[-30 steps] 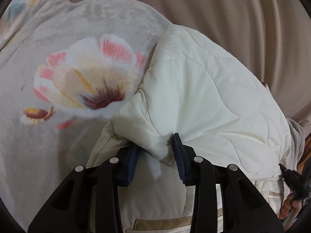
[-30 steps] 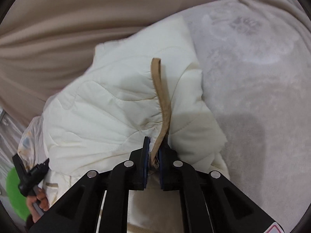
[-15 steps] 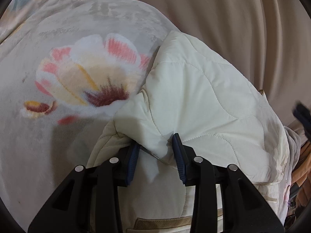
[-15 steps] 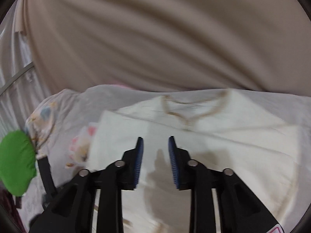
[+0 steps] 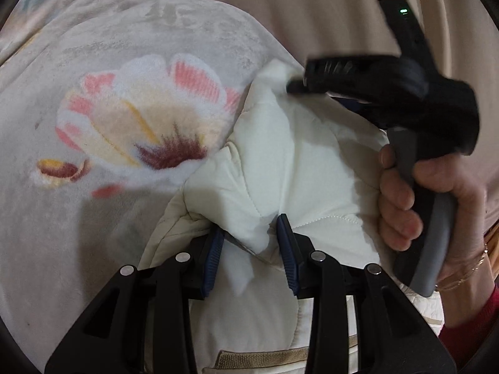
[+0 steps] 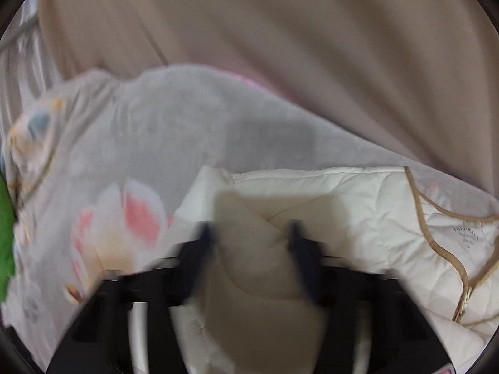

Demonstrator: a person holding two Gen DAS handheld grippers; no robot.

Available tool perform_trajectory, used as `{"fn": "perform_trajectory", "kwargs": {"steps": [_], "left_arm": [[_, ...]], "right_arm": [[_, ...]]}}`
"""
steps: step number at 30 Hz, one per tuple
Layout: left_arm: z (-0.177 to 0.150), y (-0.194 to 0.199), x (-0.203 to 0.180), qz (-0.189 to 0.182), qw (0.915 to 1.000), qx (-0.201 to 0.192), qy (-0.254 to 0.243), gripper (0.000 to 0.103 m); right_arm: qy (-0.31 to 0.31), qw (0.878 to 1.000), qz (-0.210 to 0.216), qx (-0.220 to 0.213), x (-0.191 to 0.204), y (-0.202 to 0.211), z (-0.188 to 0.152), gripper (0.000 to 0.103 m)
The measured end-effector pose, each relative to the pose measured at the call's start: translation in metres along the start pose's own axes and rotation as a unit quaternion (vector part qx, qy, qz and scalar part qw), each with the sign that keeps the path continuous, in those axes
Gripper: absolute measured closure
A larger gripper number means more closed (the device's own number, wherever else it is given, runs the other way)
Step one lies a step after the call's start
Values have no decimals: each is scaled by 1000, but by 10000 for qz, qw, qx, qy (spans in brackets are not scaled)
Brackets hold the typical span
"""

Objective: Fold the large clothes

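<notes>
A cream quilted jacket (image 5: 312, 162) lies bunched on a flowered blanket (image 5: 140, 124). My left gripper (image 5: 249, 240) is shut on a thick fold of its edge, with the padded cloth between the blue pads. In the same view a hand holds my right gripper (image 5: 294, 86) over the jacket's far end. In the blurred right wrist view the right gripper (image 6: 249, 233) hovers above the jacket (image 6: 343, 193). Its jaws are closing with nothing between them. The tan-trimmed neckline (image 6: 436, 218) with a printed label lies to the right.
The grey blanket (image 6: 187, 131) with its pink flower print covers the surface. A beige curtain (image 5: 312, 6) hangs close behind it. A green object (image 6: 6, 233) shows at the left edge, and a metal rail (image 6: 18, 34) at the upper left.
My right gripper let go of the tan trim, opened, and swung across the jacket toward its left end. It now appears in the left wrist view. My left gripper kept its grip.
</notes>
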State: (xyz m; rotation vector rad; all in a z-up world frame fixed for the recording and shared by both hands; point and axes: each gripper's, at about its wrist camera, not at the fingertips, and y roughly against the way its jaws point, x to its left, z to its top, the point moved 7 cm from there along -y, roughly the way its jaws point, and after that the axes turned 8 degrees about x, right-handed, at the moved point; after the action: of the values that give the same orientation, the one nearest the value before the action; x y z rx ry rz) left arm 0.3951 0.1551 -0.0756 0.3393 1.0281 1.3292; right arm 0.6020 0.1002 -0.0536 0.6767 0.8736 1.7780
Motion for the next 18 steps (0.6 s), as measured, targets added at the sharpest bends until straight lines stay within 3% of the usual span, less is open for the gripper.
{"fn": "perform_trajectory", "kwargs": {"steps": [1,4,6,8,9,10,11,13,15,18], "left_arm": [[-1,0,0,24,10000,5,-7,69],[-2,-1,-2,88,10000,1,-40,69],[-2,-3,-2,112,9999,-4,-56,69],[-3,-4,-3,116,9999,7,-53,69],[-3,-4,-2,104,9999,4,-55,69],[-2,-5,-2,81,10000,0,-58,68],[-2,-5,-2,82,9999,14,-73,68],[-2,-6,-1,69,9999,33,-97,68],[-1,-6,0,37,10000,41,-81,68],[-1,-7,0,44,9999,46,-90,68]], "right_arm": [[24,10000,34,-76,3,3,0,98],[-80,9952,493,-839,10,40,9,101],[-44,9932,475,-1065,12,47,14,101],[3,9978,33,-657,4,17,11,100],[-82,9997,-187,-115,-7,-12,4,99],[-185,9994,-275,118,-13,-26,1,99],[-328,9992,-222,21,-21,-23,-2,100],[-580,9976,-167,-336,-32,5,-6,92],[-634,9948,-5,-794,-41,51,-18,92],[-595,9931,43,-1006,-68,113,-67,92]]}}
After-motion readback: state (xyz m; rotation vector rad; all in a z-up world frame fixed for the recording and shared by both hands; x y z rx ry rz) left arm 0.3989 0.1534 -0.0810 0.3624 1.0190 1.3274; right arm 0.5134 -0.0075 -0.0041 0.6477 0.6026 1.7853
